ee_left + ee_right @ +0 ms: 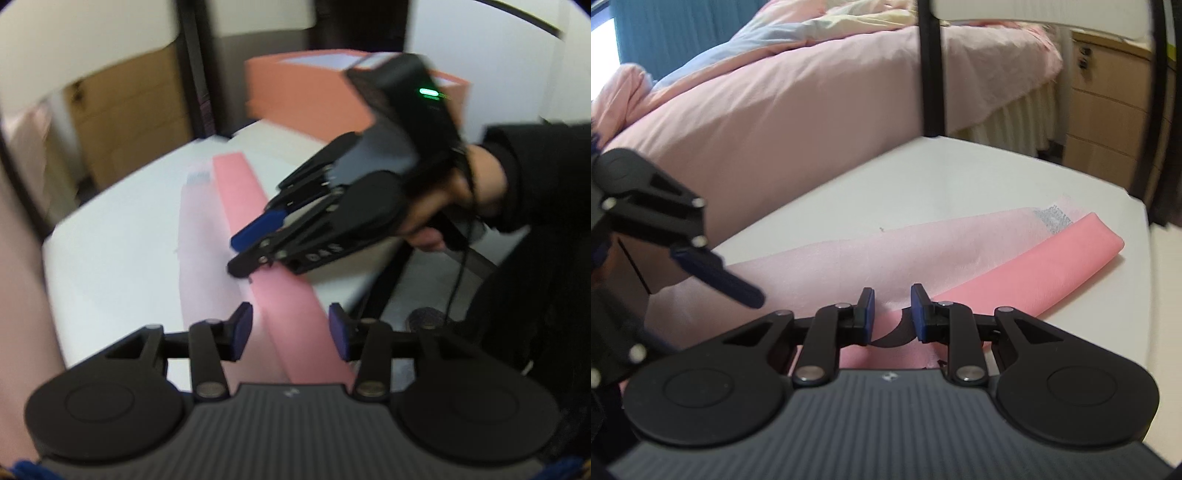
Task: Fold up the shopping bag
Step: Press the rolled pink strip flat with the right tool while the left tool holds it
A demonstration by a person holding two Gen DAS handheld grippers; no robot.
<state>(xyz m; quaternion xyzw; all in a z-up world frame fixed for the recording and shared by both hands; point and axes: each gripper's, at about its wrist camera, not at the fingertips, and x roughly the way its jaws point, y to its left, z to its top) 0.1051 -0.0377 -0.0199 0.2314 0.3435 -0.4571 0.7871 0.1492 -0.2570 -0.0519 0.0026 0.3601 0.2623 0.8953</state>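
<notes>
The pink shopping bag point(236, 192) lies on the white table point(122, 240) as a long strip, a brighter pink band folded over a paler layer point(201, 251). My left gripper point(288, 325) is open, its pads on either side of the bag's near end. My right gripper point(240, 254) comes in from the right, open, tips down at the bag's middle. In the right wrist view the bag point(1052, 258) stretches away to the right; my right gripper point(892, 314) is open just above its edge. The left gripper's fingers point(731, 284) show at the left.
An orange box point(306, 92) stands at the table's far end. A bed with pink bedding point(783, 103) runs along the table's far side, with a black post point(932, 74) at the table corner. Wooden drawers point(1108, 110) stand beyond.
</notes>
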